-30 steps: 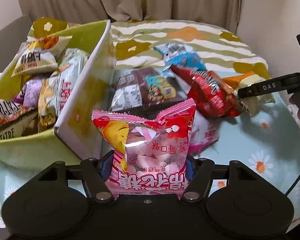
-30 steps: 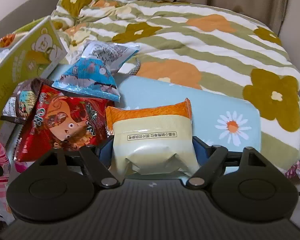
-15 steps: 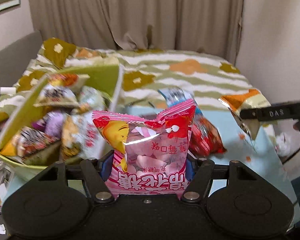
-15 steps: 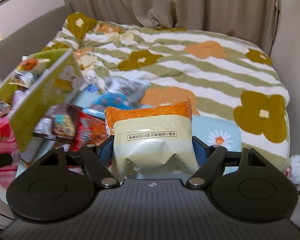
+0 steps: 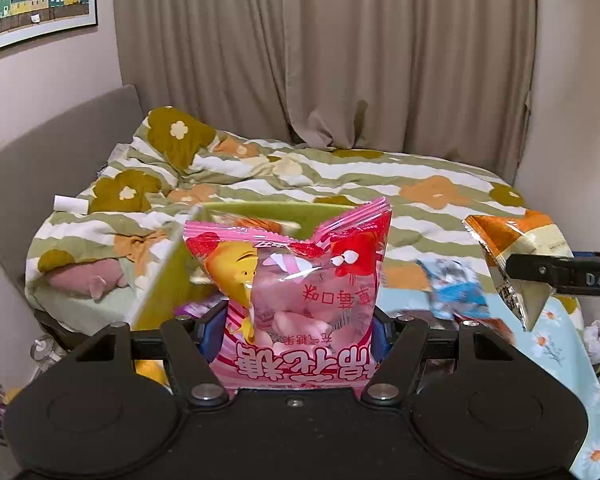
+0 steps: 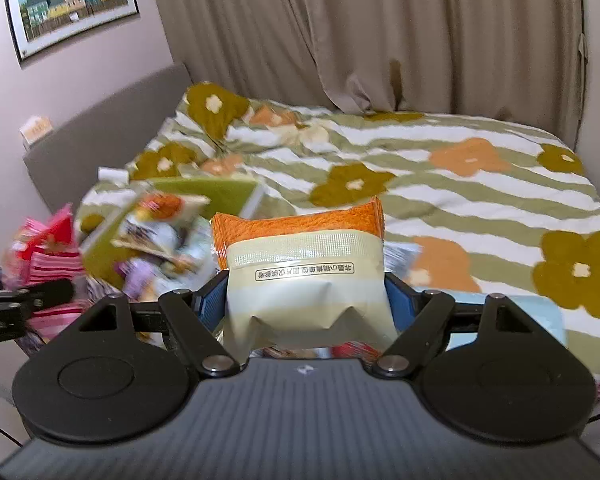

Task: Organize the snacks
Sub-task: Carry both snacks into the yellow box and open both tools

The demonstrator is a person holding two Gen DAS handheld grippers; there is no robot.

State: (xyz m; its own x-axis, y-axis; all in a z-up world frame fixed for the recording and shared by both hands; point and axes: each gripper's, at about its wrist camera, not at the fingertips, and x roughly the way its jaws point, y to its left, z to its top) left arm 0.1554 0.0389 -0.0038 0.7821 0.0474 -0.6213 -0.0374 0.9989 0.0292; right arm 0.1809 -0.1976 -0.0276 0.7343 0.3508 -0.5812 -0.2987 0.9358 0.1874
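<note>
The left claw (image 5: pixel 296 332) pinches a glossy pink plastic bag of marshmallows (image 5: pixel 296 300), part clear, with a crimped zigzag top seam and cartoon faces printed on it; its blue pads press the bag's two sides and the bag stands upright between them, in the air above the worktop. The right claw (image 6: pixel 306 304) is spread wider and clamped on a puffy cream foil snack pack with an orange crimped top band (image 6: pixel 304 272), creased into folds at the bottom where the pads squeeze it. This pack too is held up in the air.

Below and behind the two bags, an olive-green cardboard box (image 6: pixel 216 196) with thin, stiff walls stands near the left end of the worktop, heaped with crinkled wrappers. Its open top shows, blurred, in both views. To the right of the box, loose packets lie on the light-blue daisy-print cloth of the worktop (image 5: pixel 556 344): a blue foil one (image 5: pixel 456 292) is plain, the others are smeared or hidden.

Beyond the far edge of the worktop lies a bed with a soft rumpled quilt in green and white stripes with orange and olive flowers (image 6: pixel 460 184). Air around both claws is open, with each claw visible at the other's side.
</note>
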